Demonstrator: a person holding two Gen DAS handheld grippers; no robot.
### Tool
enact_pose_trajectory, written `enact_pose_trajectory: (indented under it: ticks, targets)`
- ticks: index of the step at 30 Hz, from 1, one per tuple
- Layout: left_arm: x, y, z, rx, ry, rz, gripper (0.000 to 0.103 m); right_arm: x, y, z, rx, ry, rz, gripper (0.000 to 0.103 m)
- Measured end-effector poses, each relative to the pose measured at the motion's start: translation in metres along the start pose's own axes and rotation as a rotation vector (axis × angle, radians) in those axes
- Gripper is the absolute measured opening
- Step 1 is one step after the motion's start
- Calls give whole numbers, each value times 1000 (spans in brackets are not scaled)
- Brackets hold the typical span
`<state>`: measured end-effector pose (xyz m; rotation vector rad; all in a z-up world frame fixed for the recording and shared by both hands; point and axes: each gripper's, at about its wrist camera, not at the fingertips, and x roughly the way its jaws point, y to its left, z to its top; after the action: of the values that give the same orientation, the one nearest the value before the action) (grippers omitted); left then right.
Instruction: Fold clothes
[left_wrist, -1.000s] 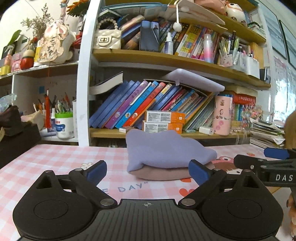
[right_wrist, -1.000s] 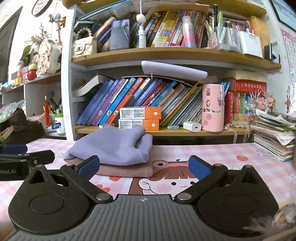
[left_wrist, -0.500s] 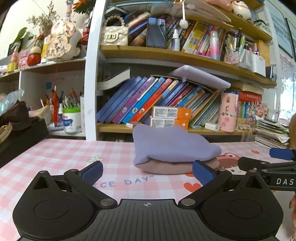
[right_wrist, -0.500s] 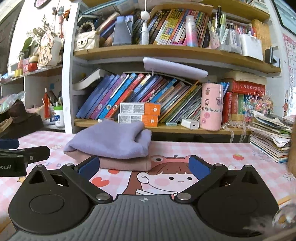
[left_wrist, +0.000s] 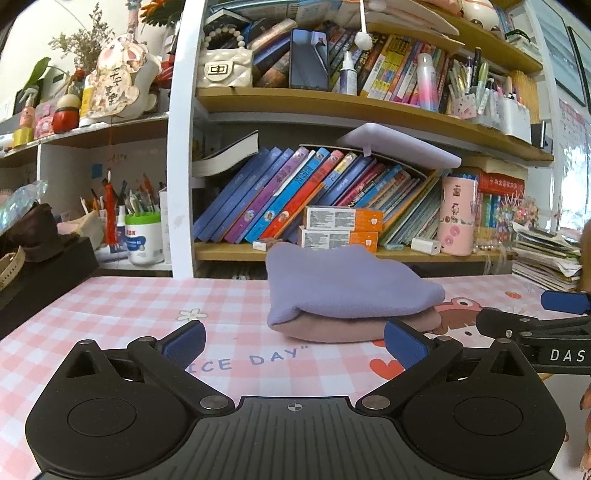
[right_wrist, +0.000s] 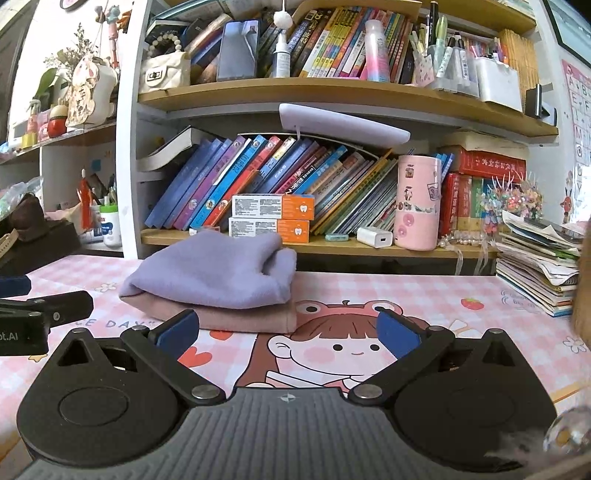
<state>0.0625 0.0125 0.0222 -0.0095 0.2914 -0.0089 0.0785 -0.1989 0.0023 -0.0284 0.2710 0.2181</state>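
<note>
Tongs on both the left gripper (left_wrist: 293, 341) and right gripper (right_wrist: 288, 330) gape empty, drawn back from the lilac garment (left_wrist: 343, 288) stacked on the pink garment (right_wrist: 236, 319), so folding looks finished.

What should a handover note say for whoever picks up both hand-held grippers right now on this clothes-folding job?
Left hand-held gripper: open, empty, short of the pile.
Right hand-held gripper: open, empty, also clear of the cloth.
Clothes: the purple garment lies folded on top of the folded pink garment, stacked on the pink checkered desk mat in front of the bookshelf.
Done: both visible pieces look folded and stacked.
Left: no unfolded garment shows in either view; check outside the frame before calling it finished.
</note>
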Motion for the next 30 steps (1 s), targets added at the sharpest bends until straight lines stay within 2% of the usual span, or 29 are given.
enact_pose_trajectory:
  ticks: [30]
  targets:
    - [4, -7, 0, 44, 28, 6, 103, 4, 2, 1, -14, 28, 4, 103]
